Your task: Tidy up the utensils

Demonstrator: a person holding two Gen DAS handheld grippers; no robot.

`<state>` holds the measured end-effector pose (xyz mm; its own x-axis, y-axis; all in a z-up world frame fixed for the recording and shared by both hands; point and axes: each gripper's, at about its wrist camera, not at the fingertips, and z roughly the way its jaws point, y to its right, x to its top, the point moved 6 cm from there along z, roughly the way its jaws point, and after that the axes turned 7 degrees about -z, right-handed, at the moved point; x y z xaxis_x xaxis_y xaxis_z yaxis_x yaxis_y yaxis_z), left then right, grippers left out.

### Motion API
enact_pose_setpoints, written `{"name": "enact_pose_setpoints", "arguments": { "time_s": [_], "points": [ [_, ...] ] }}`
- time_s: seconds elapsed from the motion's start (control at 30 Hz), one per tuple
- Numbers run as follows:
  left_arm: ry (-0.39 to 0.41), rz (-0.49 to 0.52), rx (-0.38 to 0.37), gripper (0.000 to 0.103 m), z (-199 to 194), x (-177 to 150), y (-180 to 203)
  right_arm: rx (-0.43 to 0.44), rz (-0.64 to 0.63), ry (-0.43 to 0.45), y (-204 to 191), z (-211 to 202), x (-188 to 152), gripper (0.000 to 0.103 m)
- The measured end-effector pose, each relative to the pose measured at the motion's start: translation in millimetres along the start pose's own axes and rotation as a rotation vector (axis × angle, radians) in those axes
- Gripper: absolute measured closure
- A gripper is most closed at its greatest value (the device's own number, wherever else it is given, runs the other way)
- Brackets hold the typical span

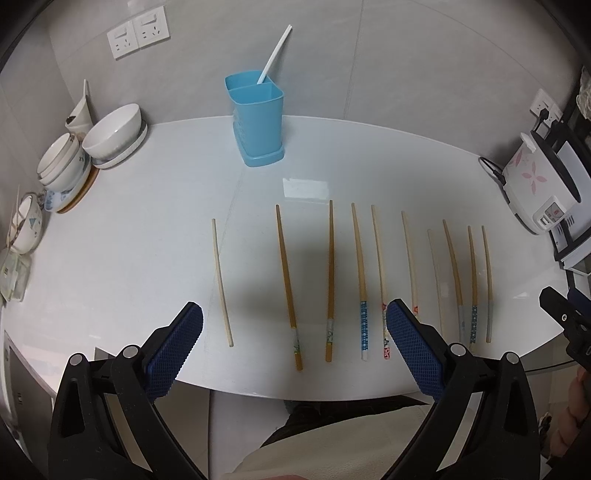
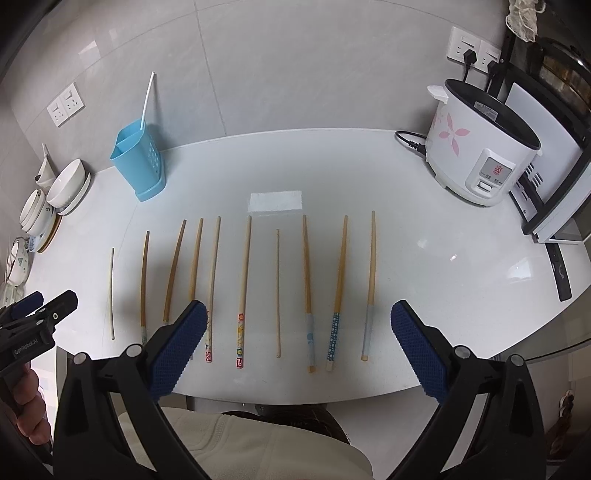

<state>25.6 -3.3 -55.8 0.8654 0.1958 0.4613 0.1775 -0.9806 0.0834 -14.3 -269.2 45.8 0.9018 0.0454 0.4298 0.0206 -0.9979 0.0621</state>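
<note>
Both grippers level, jaws wide

"GenRobot.AI" printed on left gripper (image 2: 37, 306) body (rice cooker (image 2: 480, 155) label unreadable).

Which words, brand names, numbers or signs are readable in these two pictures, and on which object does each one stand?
"GenRobot.AI": white print on the black body of the left gripper, seen in the right wrist view.
Rice cooker control panel: a red triangular sign and small characters, too small to read.
Patterned chopsticks: coloured handle decorations, no readable words.
Wall sockets: no readable text.
Blue utensil holder: no text visible.
</note>
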Motion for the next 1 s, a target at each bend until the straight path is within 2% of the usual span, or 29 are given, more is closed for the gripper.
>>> {"name": "enact_pose_setpoints", "arguments": {
  "time_s": [1.0],
  "points": [
    [0.024,0.014,-0.001,0.006,-8.7,4.9,6.9,-0.002,0.003,-0.016,7.6,-1.3,-0.5,0.007]
  ]
}}
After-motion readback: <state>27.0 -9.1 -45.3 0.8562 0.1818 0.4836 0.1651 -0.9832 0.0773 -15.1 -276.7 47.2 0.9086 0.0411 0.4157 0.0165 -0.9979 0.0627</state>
